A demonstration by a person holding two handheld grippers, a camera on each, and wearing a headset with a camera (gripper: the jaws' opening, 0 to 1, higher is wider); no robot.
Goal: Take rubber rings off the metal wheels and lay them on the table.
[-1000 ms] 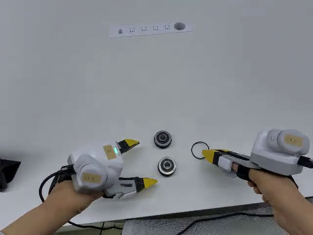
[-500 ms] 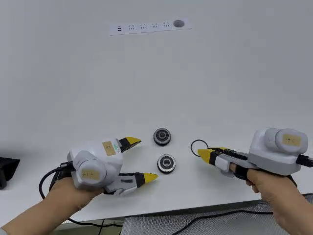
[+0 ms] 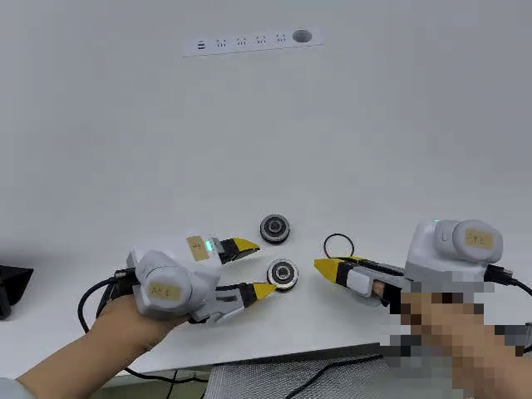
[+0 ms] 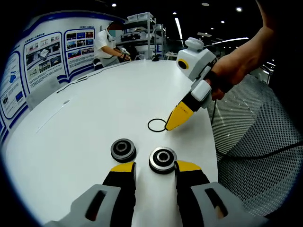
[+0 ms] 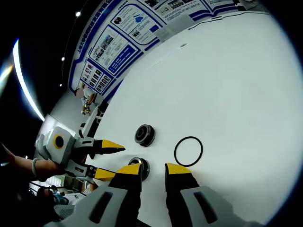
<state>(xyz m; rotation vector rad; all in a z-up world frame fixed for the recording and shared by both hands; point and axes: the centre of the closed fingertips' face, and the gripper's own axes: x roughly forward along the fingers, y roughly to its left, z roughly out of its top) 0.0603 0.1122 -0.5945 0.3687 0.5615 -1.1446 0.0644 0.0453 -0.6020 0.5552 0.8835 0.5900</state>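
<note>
Wheel (image 4: 163, 160): just ahead of left gripper (image 4: 155, 166), jaws wide, unclamped.
Right gripper (image 5: 154, 169): narrow gap, empty.
Risk: off-centre squeeze may shoot wheel away.

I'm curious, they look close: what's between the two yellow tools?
In the head view, one metal wheel sits between the left tool and the right tool.

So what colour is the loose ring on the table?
The ring is black; the right gripper view shows it best.
</note>
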